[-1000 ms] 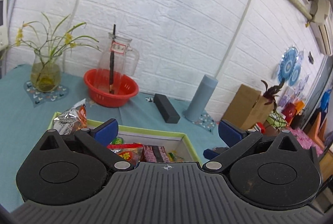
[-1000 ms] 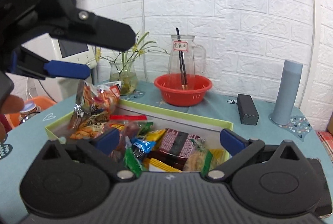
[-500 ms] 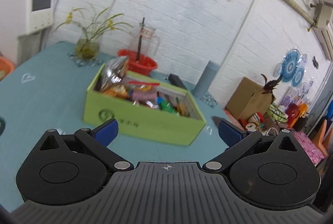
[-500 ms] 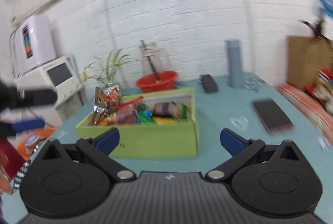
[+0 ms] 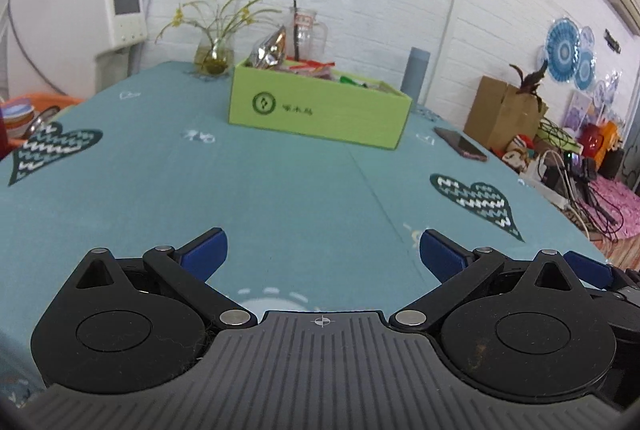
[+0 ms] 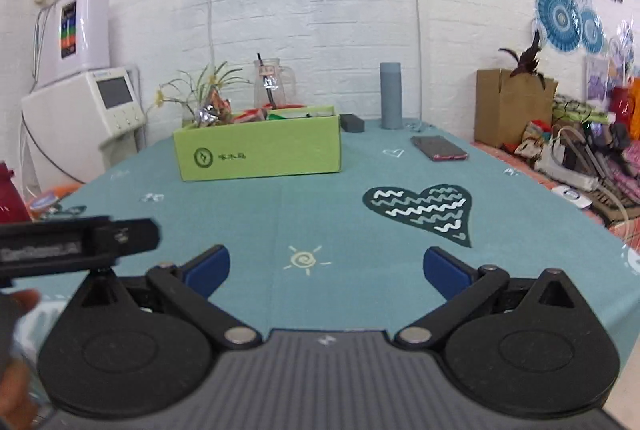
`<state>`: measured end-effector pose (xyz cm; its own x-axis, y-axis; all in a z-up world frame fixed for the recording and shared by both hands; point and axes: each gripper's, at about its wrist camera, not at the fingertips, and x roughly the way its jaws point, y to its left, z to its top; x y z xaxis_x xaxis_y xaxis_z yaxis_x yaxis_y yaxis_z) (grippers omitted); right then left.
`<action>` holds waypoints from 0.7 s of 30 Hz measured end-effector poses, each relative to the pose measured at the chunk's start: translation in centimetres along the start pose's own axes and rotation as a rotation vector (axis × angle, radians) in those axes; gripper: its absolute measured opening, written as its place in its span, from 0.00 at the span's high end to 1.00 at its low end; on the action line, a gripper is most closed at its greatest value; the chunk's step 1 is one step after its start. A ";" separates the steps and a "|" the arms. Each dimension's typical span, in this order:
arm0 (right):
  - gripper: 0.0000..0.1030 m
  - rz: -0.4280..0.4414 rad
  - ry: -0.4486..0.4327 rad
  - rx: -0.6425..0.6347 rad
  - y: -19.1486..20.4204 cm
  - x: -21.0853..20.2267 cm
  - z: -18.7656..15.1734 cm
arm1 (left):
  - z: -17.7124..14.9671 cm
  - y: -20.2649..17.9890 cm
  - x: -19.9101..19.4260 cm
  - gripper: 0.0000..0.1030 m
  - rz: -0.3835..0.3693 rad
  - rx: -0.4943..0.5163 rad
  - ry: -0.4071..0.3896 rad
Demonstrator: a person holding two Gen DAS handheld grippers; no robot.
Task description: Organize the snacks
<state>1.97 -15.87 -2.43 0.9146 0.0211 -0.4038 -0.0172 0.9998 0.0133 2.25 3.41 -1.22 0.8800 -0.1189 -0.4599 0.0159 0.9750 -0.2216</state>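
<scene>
A green cardboard box (image 5: 318,110) full of snack packets (image 5: 270,50) stands far back on the teal tablecloth; it also shows in the right wrist view (image 6: 258,150), with packets (image 6: 216,110) sticking up at its left end. My left gripper (image 5: 323,254) is open and empty, low over the near part of the table, far from the box. My right gripper (image 6: 326,268) is open and empty, also near the front edge. The left gripper's body (image 6: 76,242) shows at the left of the right wrist view.
A phone (image 6: 439,148) lies right of the box. Behind the box are a grey cylinder (image 6: 390,96), a black block (image 6: 352,123), a glass jug (image 6: 273,84) and a plant vase (image 5: 214,56). A white machine (image 5: 84,30) stands left; clutter lies beyond the table's right edge.
Both grippers have pulled back from over the box to the front of the table. Both stayed open and empty. The box now looks small and distant.
</scene>
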 end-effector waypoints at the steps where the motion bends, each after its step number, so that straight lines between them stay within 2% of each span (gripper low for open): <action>1: 0.00 -0.028 0.033 0.019 0.0 0.3 -0.4 | -0.4 0.3 0.0 0.10 -0.001 0.002 0.034; 3: 0.00 0.030 0.039 0.052 -0.6 0.0 -1.3 | -1.1 0.6 -0.4 0.10 -0.010 0.016 0.041; 5: 0.00 0.070 0.050 0.056 -0.6 0.0 -1.2 | -1.5 0.7 -0.2 0.10 0.011 0.029 0.036; 8: 0.00 0.038 0.042 0.029 -0.1 0.0 -0.8 | -1.2 0.8 0.7 0.10 0.032 0.018 0.066; 14: 0.00 0.044 -0.007 0.024 -0.5 -1.8 -1.2 | -1.1 0.9 -0.7 0.11 0.060 0.025 0.015; 21: 0.00 0.061 0.012 0.028 -0.8 -1.4 -1.3 | -0.9 0.6 -1.3 0.17 0.078 0.056 -0.022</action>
<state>0.14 -16.71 -3.05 0.9071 0.0827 -0.4128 -0.0617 0.9960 0.0639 0.66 3.95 -1.46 0.8895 -0.0383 -0.4553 -0.0276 0.9902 -0.1372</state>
